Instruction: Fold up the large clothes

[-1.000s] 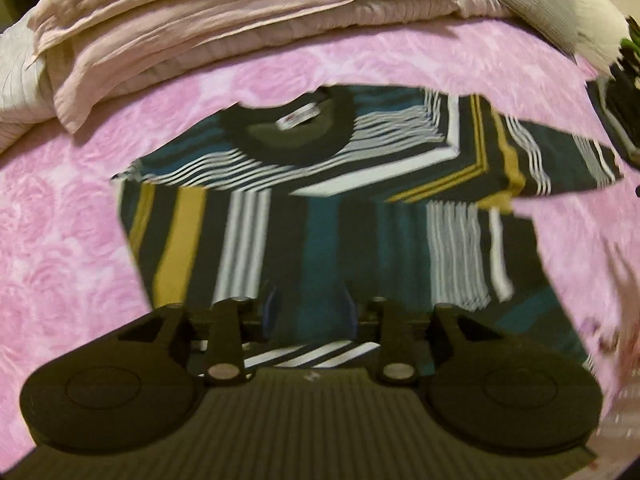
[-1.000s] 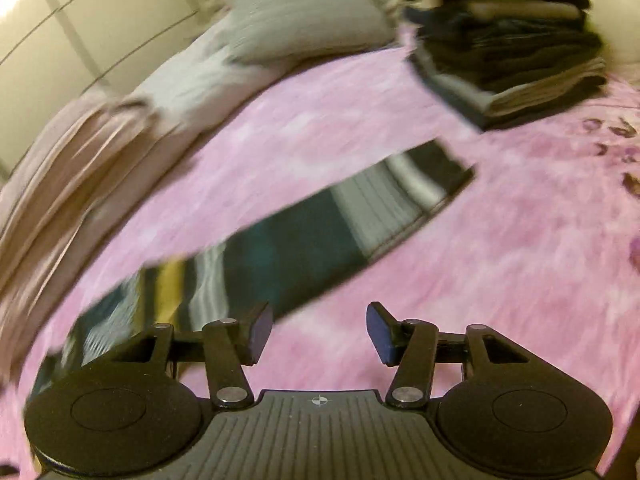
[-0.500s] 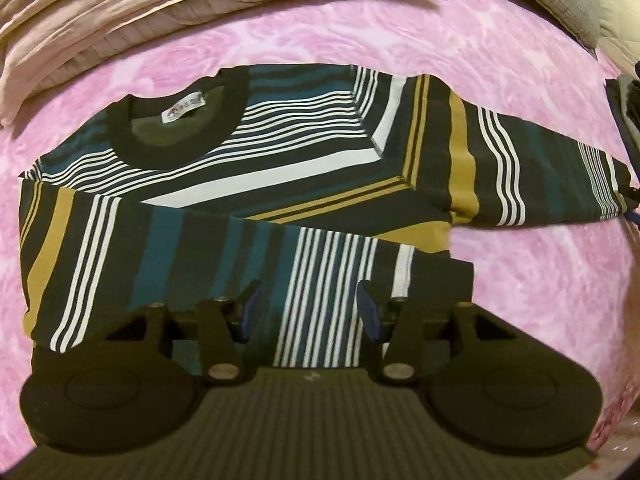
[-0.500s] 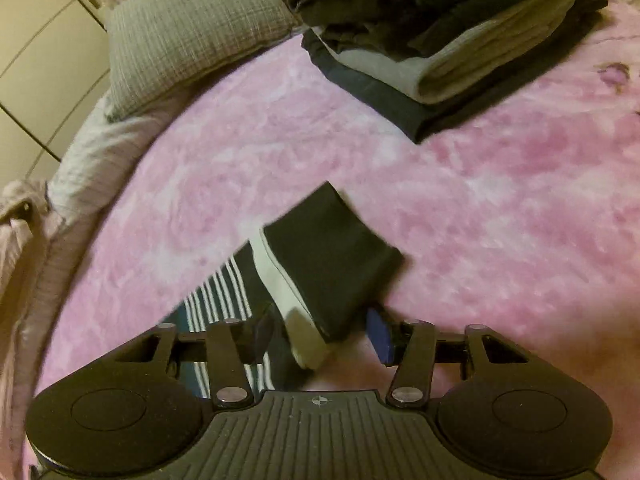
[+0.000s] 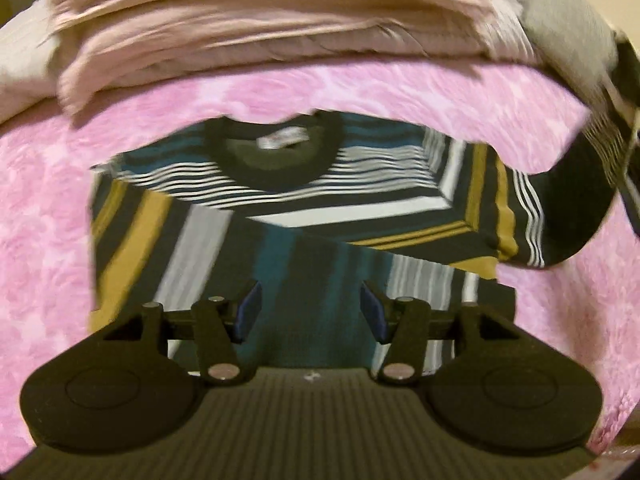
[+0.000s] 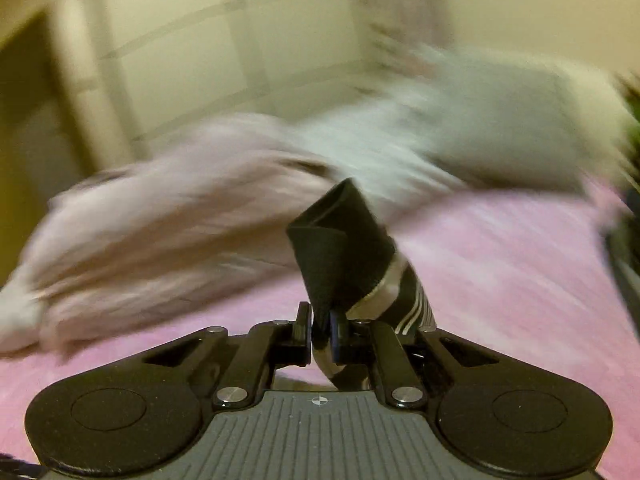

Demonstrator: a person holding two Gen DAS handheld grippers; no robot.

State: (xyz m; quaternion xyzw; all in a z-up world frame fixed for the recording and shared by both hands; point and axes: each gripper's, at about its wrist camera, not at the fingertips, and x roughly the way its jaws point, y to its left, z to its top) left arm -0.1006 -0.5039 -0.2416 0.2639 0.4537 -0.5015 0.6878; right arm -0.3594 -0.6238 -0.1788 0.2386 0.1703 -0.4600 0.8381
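A striped sweater (image 5: 304, 216) in black, teal, white and mustard lies flat on the pink bedspread (image 5: 44, 240), collar toward the far side. One sleeve is folded across its body. My left gripper (image 5: 310, 312) hovers open over the folded sleeve, nothing between its fingers. The other sleeve (image 5: 576, 200) rises off the bed at the right edge of the left wrist view. My right gripper (image 6: 320, 330) is shut on that sleeve's black cuff (image 6: 340, 252), which sticks up above the jaws.
Folded pale pink bedding (image 5: 260, 20) is piled along the far side of the bed, with a grey pillow (image 6: 500, 128) beside it. A cream panelled wall (image 6: 220, 48) stands behind. A dark stack of clothes (image 6: 624, 256) shows at the right edge.
My right gripper closed on the sleeve cuff and lifted it off the bed, swinging left. The left gripper drew back over the folded sleeve and stays open.
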